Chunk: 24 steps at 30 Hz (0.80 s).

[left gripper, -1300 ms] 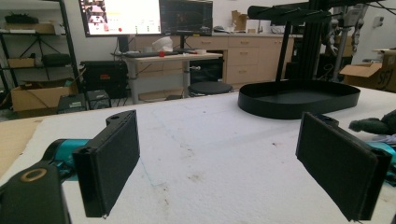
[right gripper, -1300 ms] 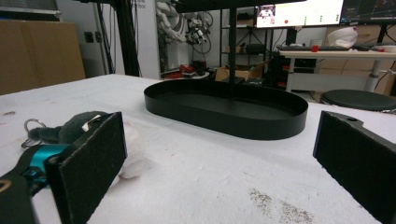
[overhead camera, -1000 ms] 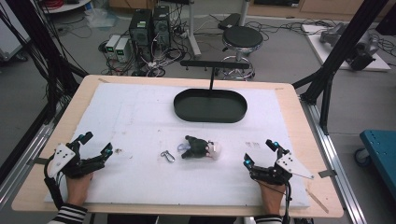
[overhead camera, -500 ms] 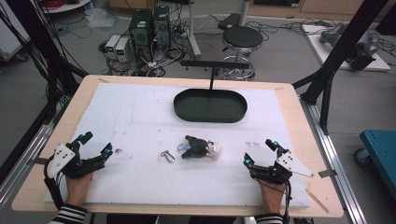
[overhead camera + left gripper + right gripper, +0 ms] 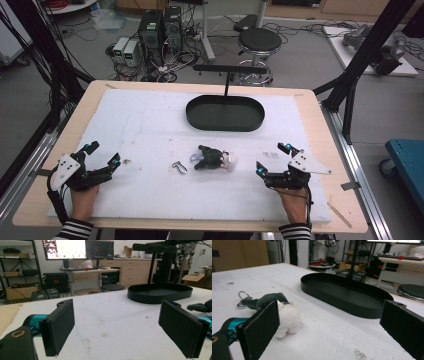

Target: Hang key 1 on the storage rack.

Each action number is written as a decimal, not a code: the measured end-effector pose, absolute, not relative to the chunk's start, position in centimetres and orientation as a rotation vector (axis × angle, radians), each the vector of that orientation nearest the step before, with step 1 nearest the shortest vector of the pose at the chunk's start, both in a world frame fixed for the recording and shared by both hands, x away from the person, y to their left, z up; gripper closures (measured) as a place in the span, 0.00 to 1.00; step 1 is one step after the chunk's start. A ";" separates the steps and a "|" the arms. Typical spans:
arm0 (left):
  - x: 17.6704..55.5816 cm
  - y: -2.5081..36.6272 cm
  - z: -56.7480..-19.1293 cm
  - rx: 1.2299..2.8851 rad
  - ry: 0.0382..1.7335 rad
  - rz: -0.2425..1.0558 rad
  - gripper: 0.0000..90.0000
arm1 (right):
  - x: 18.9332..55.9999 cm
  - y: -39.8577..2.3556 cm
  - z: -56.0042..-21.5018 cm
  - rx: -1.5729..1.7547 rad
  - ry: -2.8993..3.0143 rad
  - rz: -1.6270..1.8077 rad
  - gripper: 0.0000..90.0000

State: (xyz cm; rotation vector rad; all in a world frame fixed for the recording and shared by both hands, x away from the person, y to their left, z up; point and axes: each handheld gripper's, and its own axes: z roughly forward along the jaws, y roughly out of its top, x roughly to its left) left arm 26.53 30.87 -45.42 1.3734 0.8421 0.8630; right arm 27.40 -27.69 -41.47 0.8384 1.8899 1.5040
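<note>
Plush keychain toy (image 5: 212, 159): untouched, near side of black tray (image 5: 225, 113). Left gripper (image 5: 103, 162), right gripper (image 5: 274, 161): 2 jaws each, spread wide, empty. Step: pre-reach, likely. Next: close on toy.

Black oval tray (image 5: 225, 122) at table's far side w/ stool (image 5: 259, 41) & PCs (image 5: 159, 26) beyond.

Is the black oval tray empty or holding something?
Empty. The black oval tray shows only bare floor around its stand post; the plush keychain lies on the white mat outside it.
</note>
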 end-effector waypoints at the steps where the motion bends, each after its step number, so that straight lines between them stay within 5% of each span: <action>1: 26.5 30.9 -45.4 1.375 0.842 0.863 0.16 | 27.4 -27.7 -41.5 0.838 1.890 1.504 0.02; 24: 26.6 30.9 -45.4 1.374 0.844 0.860 0.15 | 31.1 -24.5 -34.6 0.567 2.314 1.301 0.02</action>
